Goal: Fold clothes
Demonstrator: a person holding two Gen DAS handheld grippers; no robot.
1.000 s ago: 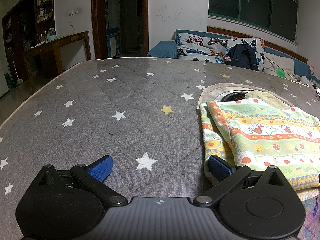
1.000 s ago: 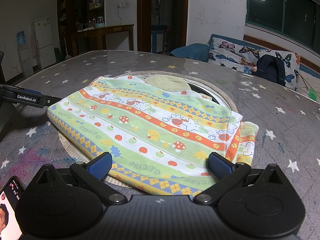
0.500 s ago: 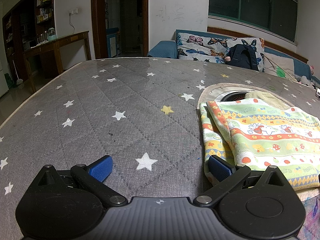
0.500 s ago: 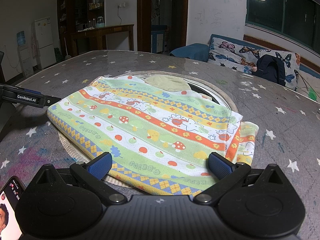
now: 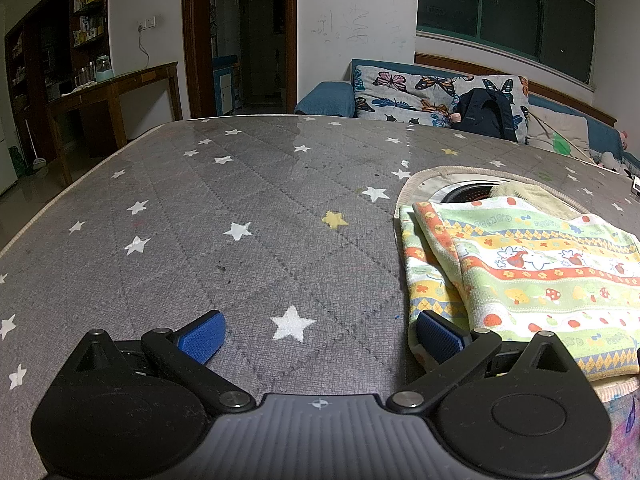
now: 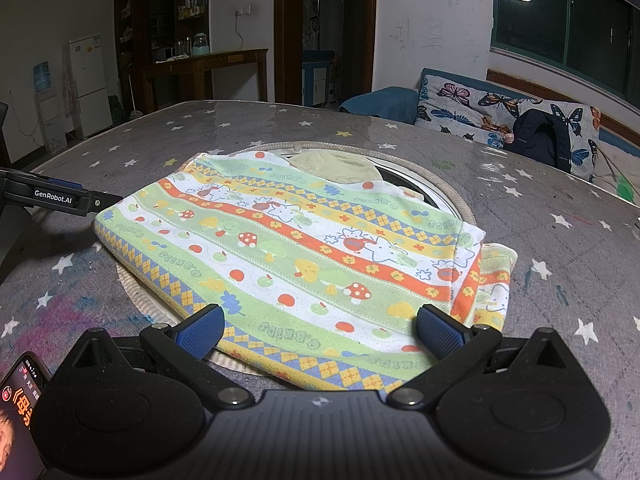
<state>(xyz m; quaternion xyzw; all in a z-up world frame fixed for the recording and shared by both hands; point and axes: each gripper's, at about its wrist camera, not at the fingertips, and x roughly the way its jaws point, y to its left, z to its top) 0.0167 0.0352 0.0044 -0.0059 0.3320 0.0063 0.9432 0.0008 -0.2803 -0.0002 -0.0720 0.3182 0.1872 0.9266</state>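
A folded child's garment (image 6: 304,252) with green, orange and yellow stripes and mushroom prints lies flat on the grey star-patterned table (image 6: 560,184). In the left wrist view the same garment (image 5: 532,272) sits at the right. My right gripper (image 6: 320,326) is open at the garment's near edge, nothing between its blue pads. My left gripper (image 5: 320,334) is open over bare table, its right pad beside the garment's corner. The left gripper's side (image 6: 60,198) shows by the garment's left corner in the right wrist view.
The garment covers a round beige-rimmed opening (image 6: 448,196) in the table, with a pale cloth (image 6: 336,166) at its far side. A phone (image 6: 20,412) lies at the near left. A sofa with butterfly cushions (image 5: 432,96) and a dark backpack (image 5: 486,114) stand beyond the table.
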